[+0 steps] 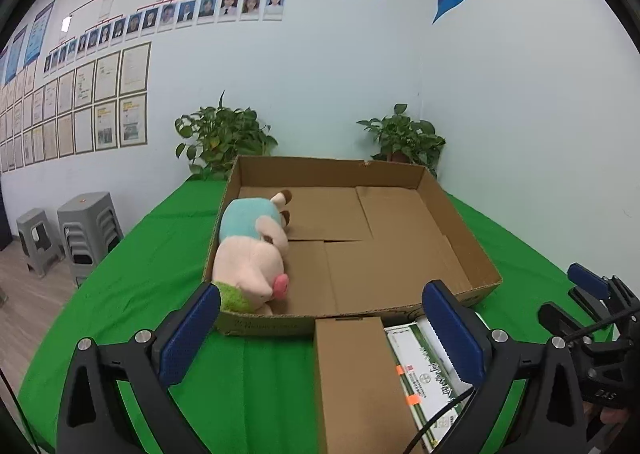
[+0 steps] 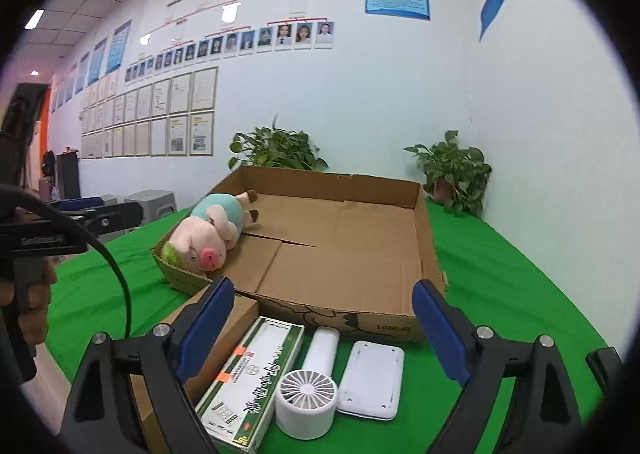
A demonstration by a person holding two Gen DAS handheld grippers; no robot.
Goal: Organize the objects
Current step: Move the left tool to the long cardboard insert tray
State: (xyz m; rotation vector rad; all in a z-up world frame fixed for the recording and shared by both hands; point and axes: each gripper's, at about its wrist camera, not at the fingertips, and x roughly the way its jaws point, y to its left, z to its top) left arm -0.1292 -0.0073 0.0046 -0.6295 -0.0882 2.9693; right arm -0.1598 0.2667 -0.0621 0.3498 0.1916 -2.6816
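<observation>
A shallow cardboard tray (image 1: pixel 472 238) (image 2: pixel 426 254) lies on the green table. A pink plush pig (image 1: pixel 250 254) (image 2: pixel 212 232) lies on its side along the tray's left wall. In front of the tray lie a brown cardboard box (image 1: pixel 352 382) (image 2: pixel 224 330), a green-and-white carton (image 1: pixel 424 370) (image 2: pixel 250 378), a white handheld fan (image 2: pixel 312 386) and a white flat case (image 2: pixel 372 378). My left gripper (image 1: pixel 320 338) is open and empty above the brown box. My right gripper (image 2: pixel 324 334) is open and empty above the carton and fan.
Two potted plants (image 1: pixel 224 137) (image 1: pixel 404 137) stand behind the tray at the wall. Grey stools (image 1: pixel 88 230) stand on the floor to the left. The right gripper's body (image 1: pixel 596 318) shows at the right edge of the left wrist view.
</observation>
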